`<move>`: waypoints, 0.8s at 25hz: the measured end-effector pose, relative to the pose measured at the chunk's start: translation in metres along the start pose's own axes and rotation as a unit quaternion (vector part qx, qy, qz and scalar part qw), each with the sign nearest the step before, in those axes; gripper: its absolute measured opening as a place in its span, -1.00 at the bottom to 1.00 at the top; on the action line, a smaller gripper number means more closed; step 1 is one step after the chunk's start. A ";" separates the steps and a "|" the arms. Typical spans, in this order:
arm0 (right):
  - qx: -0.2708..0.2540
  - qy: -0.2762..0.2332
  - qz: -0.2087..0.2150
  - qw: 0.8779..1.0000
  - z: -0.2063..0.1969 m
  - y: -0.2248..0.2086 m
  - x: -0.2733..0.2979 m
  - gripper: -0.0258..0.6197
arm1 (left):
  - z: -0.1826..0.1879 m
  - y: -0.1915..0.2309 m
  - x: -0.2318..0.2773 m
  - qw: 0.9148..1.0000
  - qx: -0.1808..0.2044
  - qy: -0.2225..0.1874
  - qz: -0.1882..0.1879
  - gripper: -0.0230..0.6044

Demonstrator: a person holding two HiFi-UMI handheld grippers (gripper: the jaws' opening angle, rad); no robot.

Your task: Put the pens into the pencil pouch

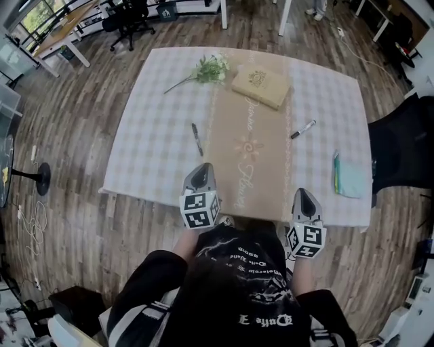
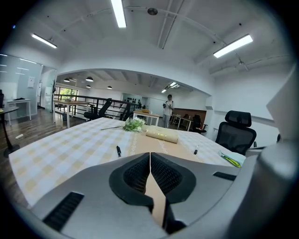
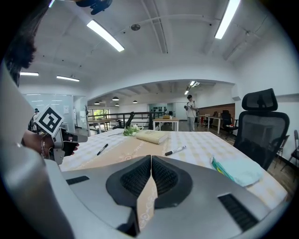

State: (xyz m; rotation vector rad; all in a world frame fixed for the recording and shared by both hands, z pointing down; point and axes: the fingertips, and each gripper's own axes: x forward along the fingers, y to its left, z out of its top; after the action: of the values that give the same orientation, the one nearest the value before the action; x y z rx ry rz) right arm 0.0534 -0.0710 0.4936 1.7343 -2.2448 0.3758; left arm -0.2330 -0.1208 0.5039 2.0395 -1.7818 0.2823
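As the grey left gripper (image 1: 203,167) and right gripper (image 1: 302,192) are pressed together, empty, reaching unopened might nudge the slim black pen (image 1: 196,139) sideways.

The room was bright and evenly lit by long ceiling strip lights (image 2: 118,13), with daylight seemingly coming in through windows (image 1: 37,15) at the head view's far left, so the table (image 1: 156,129) carried only soft, faint shadows. All three pictures bulged with fisheye distortion, and both gripper views darkened at the corners. The closest surfaces looked slightly soft, while the distant background was fairly sharp.
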 end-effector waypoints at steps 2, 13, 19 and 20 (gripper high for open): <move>0.004 0.010 -0.001 1.000 -0.001 -0.012 0.003 -0.61 | 0.001 -0.002 0.003 1.000 -0.001 0.001 0.004 -0.85; 0.030 0.033 -0.068 0.997 -0.002 -0.113 0.002 -0.15 | 0.002 -0.008 0.021 1.000 -0.024 0.011 -0.006 -0.14; 0.039 0.057 -0.093 0.993 -0.012 -0.166 -0.001 -0.12 | -0.004 -0.013 0.031 0.999 -0.019 0.028 0.008 0.00; 0.040 0.063 -0.097 0.992 -0.015 -0.175 -0.001 -0.12 | -0.004 -0.015 0.032 0.999 -0.016 0.029 0.010 0.00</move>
State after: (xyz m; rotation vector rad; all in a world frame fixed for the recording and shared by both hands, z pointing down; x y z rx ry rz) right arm 0.2240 -0.1076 0.5131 1.8933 -1.9779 0.5206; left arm -0.2127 -0.1460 0.5180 1.9724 -1.7620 0.3123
